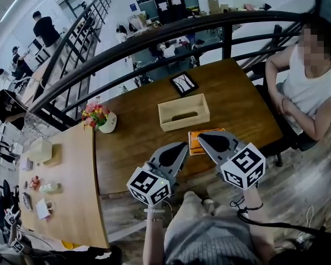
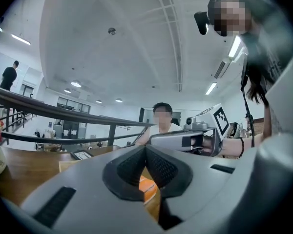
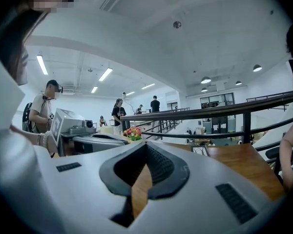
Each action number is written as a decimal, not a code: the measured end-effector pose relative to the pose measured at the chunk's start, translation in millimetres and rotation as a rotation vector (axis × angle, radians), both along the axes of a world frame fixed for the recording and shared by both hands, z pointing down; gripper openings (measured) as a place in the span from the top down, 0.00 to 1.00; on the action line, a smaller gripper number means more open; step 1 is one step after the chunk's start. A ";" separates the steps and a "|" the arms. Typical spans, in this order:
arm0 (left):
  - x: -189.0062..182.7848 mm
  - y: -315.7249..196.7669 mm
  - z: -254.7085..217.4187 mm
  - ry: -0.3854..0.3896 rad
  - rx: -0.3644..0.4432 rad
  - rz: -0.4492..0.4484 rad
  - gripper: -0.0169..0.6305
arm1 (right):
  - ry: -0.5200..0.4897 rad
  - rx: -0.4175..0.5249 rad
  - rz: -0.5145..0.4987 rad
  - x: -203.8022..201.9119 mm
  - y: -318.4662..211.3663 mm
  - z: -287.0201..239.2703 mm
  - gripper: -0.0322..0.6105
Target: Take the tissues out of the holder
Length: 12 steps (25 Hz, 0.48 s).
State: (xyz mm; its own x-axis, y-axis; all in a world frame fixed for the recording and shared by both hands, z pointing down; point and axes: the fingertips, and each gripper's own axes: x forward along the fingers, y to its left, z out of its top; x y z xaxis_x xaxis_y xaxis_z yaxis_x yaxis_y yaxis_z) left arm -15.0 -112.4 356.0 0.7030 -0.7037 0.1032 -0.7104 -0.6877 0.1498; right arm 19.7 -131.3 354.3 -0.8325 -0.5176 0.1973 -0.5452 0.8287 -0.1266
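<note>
A light wooden tissue holder [image 1: 183, 112] with a slot in its top stands in the middle of the brown table [image 1: 237, 104]. An orange tissue pack [image 1: 193, 144] lies in front of it near the table's front edge, partly covered by my right gripper [image 1: 202, 137]. My left gripper [image 1: 182, 147] hovers just left of the pack. Both are shut with nothing between the fingertips. In the left gripper view the orange pack [image 2: 147, 187] shows below the closed tips of the left gripper [image 2: 145, 147]. The right gripper [image 3: 146, 145] points over bare table wood.
A flower pot [image 1: 103, 119] stands at the table's left end and a black framed picture [image 1: 183, 83] at the back. A person [image 1: 309, 87] sits at the right end. A dark railing [image 1: 154, 37] runs behind. A paler side table [image 1: 71, 192] on the left holds several small items.
</note>
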 end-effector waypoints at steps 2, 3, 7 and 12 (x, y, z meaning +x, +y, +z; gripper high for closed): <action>0.7 -1.0 -2.6 -0.002 0.007 0.006 0.96 | -0.008 -0.004 0.003 -0.1 0.3 0.2 0.93; 0.9 -1.5 -3.6 -0.002 0.009 0.008 0.96 | -0.009 -0.005 0.004 -0.2 0.4 0.5 0.93; 1.6 -8.2 -3.3 -0.005 0.013 0.014 0.96 | -0.012 -0.009 0.007 0.9 -4.2 5.3 0.93; 4.3 -14.9 -0.4 -0.006 0.017 0.019 0.96 | -0.007 -0.011 0.012 4.7 -11.4 13.5 0.93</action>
State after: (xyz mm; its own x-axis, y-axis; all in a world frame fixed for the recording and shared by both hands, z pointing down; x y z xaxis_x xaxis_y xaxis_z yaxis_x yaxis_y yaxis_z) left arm -10.7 -127.2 355.6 0.7155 -0.6920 0.0959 -0.6981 -0.7034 0.1335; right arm 24.5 -142.7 367.8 -0.8277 -0.5253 0.1971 -0.5541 0.8207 -0.1395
